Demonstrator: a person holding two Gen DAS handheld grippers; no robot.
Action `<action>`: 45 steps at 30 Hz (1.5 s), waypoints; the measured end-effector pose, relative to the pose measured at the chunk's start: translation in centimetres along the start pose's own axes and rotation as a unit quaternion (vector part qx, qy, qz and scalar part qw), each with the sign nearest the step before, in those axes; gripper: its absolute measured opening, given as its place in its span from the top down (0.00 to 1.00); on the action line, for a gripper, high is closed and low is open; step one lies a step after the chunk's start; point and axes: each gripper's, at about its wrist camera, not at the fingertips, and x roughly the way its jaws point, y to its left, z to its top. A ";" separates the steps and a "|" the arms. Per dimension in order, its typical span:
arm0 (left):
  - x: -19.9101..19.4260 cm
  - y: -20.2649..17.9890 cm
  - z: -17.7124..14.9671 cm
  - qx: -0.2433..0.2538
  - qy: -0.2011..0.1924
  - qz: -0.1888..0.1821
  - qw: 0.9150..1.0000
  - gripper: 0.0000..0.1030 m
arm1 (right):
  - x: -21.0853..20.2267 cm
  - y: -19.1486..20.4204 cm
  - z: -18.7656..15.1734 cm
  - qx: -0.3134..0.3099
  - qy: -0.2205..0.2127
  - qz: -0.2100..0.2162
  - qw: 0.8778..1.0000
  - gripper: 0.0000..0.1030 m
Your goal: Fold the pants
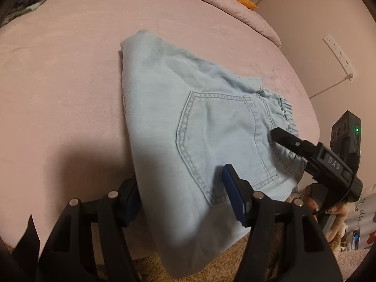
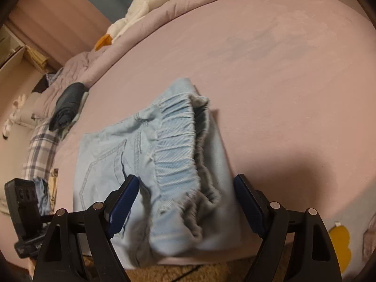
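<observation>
The folded pants (image 1: 188, 117) lie on the bed (image 1: 58, 82), their near edge overhanging its front at the frame's bottom. A bundle of clothes (image 2: 67, 104) sits at the left, a quilt (image 2: 188, 2) along the top.

The pants (image 1: 188, 117) are pale blue denim, folded into a compact bundle on the pink bed — back pocket (image 1: 221, 141) facing up, its stitching plain to see. The gathered elastic waistband (image 2: 178, 150) lies at the near edge, which overhangs the bed's side.
</observation>
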 end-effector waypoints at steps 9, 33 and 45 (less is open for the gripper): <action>-1.1 -0.2 -0.7 -0.020 -0.033 0.003 0.999 0.79 | 0.2 2.8 -1.3 -0.048 -0.018 -0.047 0.998 0.46; -13.9 1.8 -3.4 0.003 -0.161 0.057 0.985 0.85 | -2.5 14.5 -3.8 -0.165 -0.066 -0.010 0.984 0.60; -14.5 2.5 -0.9 0.019 -0.186 0.068 0.980 0.85 | -1.9 16.9 -2.5 -0.169 -0.083 -0.021 0.982 0.60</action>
